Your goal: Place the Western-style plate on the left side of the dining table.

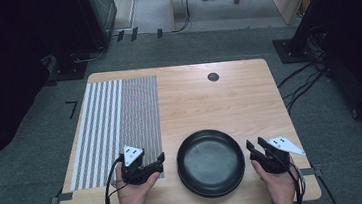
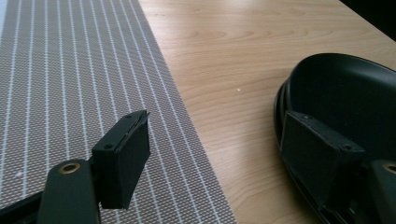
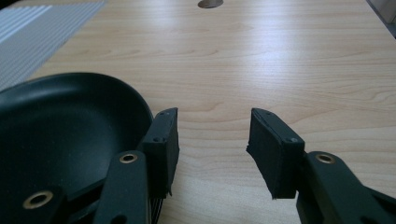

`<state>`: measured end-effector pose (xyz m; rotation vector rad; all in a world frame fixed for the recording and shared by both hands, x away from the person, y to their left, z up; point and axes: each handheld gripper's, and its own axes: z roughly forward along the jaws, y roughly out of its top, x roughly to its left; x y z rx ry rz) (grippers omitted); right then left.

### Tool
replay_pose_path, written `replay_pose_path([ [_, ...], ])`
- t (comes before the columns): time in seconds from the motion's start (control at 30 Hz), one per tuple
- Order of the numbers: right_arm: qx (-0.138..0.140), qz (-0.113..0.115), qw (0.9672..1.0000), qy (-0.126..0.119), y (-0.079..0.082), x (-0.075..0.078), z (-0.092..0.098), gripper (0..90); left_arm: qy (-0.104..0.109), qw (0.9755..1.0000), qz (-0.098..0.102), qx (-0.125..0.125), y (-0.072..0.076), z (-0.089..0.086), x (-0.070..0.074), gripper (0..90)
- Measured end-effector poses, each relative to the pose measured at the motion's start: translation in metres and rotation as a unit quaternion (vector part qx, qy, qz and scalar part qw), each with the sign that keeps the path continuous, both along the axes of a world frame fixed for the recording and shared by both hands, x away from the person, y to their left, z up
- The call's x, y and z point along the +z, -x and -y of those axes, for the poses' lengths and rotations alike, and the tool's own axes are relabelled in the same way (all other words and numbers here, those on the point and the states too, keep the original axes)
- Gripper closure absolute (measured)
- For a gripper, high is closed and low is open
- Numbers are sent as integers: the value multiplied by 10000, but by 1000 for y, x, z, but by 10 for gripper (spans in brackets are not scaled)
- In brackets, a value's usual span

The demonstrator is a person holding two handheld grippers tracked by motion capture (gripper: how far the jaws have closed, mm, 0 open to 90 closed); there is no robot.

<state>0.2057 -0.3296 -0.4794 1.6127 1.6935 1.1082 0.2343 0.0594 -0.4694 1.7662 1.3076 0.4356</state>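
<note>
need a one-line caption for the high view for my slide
A person's two hand-held grippers, left gripper and right gripper, flank stacked black plates on a wooden table beside a striped placemat.

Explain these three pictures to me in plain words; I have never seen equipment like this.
A person stands at a wooden table and holds a hand tool with two black jaws in each hand: the left gripper and the right gripper. One picture looks down from above; the other two come from cameras riding on each gripper. A striped placemat lies at the left, and black plates, seemingly two stacked, sit between the grippers. Both grippers have their jaws apart and hold nothing; each is beside the plates' rim.
</note>
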Motion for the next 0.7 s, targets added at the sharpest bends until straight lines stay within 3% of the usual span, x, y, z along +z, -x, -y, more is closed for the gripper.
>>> replay_pose_path([
  [0.13,114,-5,9999,5,1,-3,-5,550,75,9999,-2,-112,0,7,1,285],
  [0.27,289,-111,9989,-356,4,-6,-10,618,90,9997,10,-231,2,15,1,330],
  [0.5,334,-358,9977,-473,7,-10,-14,658,228,9983,0,-529,5,25,1,381],
  [0.7,492,-330,9961,-655,9,-10,-14,668,132,9975,12,-696,6,36,0,355],
])
